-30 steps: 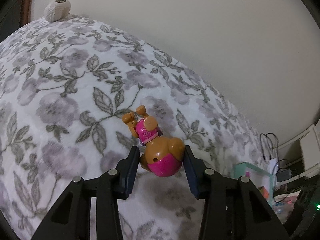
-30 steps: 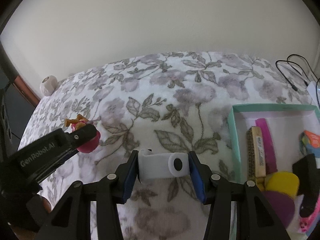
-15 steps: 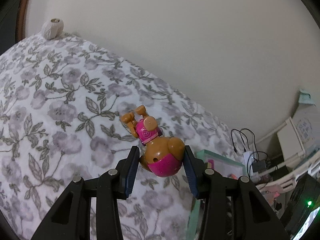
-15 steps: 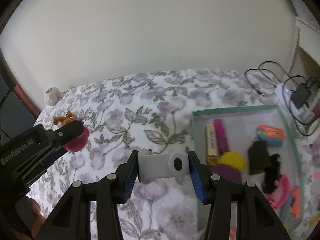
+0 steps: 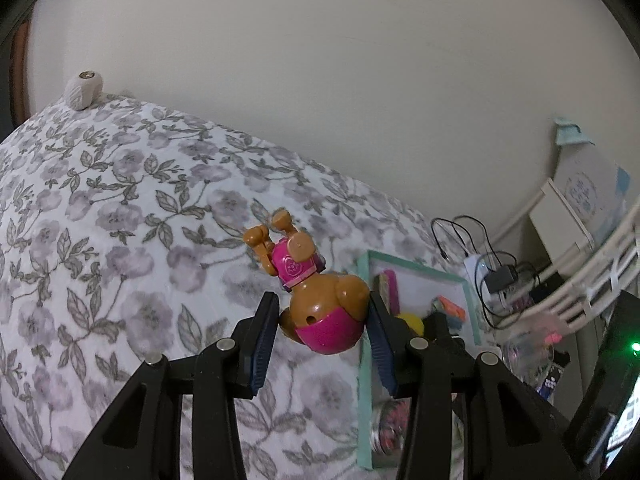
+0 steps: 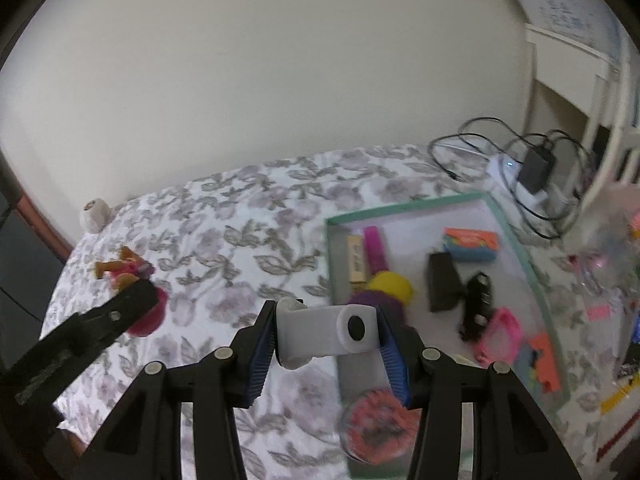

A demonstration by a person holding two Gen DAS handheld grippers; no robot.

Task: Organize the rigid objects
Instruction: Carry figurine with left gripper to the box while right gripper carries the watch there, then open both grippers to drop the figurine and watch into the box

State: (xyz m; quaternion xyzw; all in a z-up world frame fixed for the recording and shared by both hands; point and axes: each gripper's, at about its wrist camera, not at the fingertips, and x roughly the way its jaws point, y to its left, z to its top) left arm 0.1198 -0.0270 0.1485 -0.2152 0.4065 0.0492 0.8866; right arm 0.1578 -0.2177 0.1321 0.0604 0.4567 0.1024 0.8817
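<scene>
Left gripper (image 5: 322, 344): jaws pinch the dog figure (image 5: 320, 300) by its head, paws outward.
Right gripper (image 6: 328, 350): jaws clamp the white clip (image 6: 326, 334) crosswise.
Tray (image 6: 516, 236): bed's right edge.

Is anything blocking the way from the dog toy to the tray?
Nothing visible. The dog toy hangs in the left hand-held gripper above open bedspread, and the teal tray lies just beyond, its near rim unobstructed.

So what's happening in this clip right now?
A person is tidying small toys off a floral bedspread into a teal-rimmed tray. The left tool grips a brown and pink toy dog; the right tool grips a white plastic piece. Both are held in the air beside the tray, which already contains several items.
</scene>
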